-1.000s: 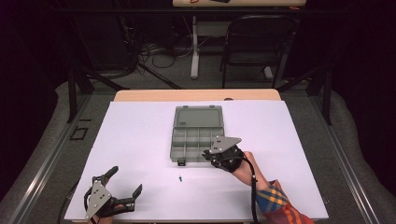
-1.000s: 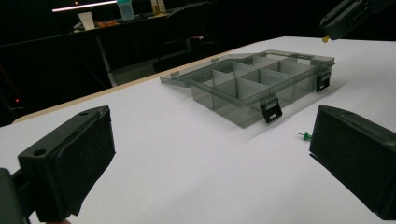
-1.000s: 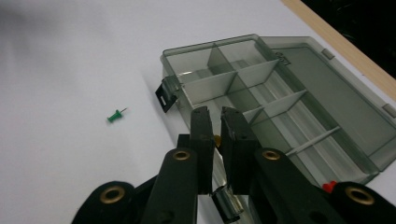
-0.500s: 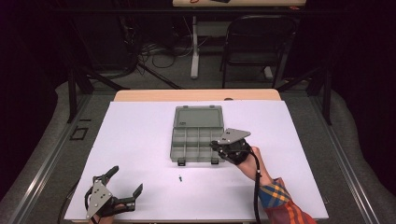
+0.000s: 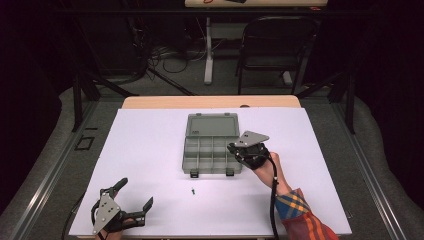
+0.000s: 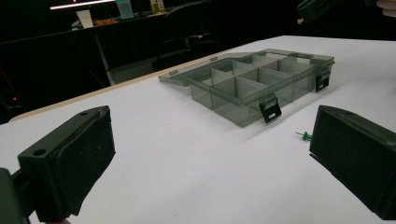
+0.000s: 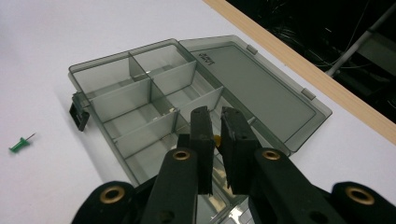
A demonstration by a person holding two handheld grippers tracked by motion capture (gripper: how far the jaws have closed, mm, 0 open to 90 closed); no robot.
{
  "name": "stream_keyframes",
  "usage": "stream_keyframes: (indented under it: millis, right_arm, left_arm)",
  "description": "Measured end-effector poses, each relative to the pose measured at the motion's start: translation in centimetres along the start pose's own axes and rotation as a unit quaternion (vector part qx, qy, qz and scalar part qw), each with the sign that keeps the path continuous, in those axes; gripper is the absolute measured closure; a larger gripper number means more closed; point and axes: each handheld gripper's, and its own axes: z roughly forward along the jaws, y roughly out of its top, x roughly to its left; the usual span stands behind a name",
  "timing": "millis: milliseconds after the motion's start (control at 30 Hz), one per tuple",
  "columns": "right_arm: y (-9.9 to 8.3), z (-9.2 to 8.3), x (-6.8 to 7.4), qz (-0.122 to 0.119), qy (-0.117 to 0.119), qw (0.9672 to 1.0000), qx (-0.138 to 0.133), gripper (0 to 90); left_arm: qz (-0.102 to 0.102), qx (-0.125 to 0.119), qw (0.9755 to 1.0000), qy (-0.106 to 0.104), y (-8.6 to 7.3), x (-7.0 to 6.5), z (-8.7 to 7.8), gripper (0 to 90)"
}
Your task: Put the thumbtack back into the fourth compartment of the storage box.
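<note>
The right gripper is held over the open compartment box, its jaws nearly closed on a small yellow item. The left gripper is rested wide open on the white table. A green pushpin is seen nearby; a dark room with a chair lies beyond.

The white table lies free to the left of the compartment box and along the near edge. A green push pin lies just near of the box, and its open lid blocks the far side
</note>
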Motion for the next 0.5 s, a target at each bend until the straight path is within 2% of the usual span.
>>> stream_keyframes:
  millis: [200, 500]
  right_arm:
    - [0.2, 0.5, -0.7, 0.009, -0.015, 0.9998, 0.001, 83.8]
    - [-0.5, 2.2, -2.0, 0.042, -0.032, 0.9985, 0.017, 83.6]
  left_arm:
    - [-0.001, 0.0, 1.0, 0.0, 0.0, 0.0, 0.1, 0.1]
    - [-0.002, 0.0, 1.0, -0.001, 0.0, 0.0, 0.0, 0.1]
